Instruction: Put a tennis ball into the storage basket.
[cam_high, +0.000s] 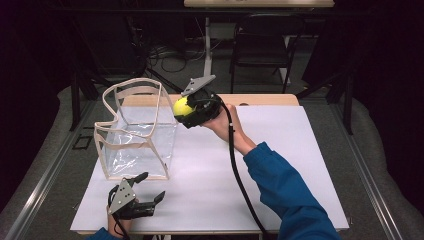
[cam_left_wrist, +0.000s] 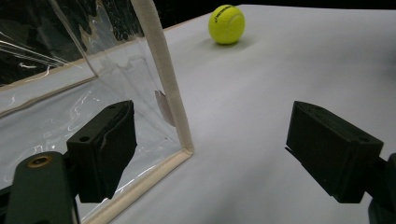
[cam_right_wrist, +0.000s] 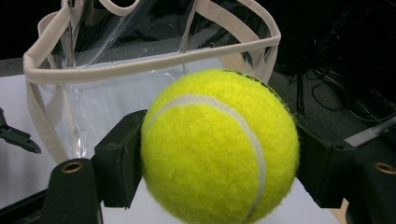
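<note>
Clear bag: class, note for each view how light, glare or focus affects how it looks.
High view: dark room, bright white table, glare streaks on the bag. Left gripper view: white reflections cross its clear wall. Right gripper view: the ball is sharp, its fuzz showing, and the bag behind it is slightly soft.

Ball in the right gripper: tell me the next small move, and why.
Probably carry the ball sideways over the bag's open top, then lower it in. The right gripper is shut on the ball beside the rim, not yet above the opening. The left gripper stands open at the bag's near corner.
</note>
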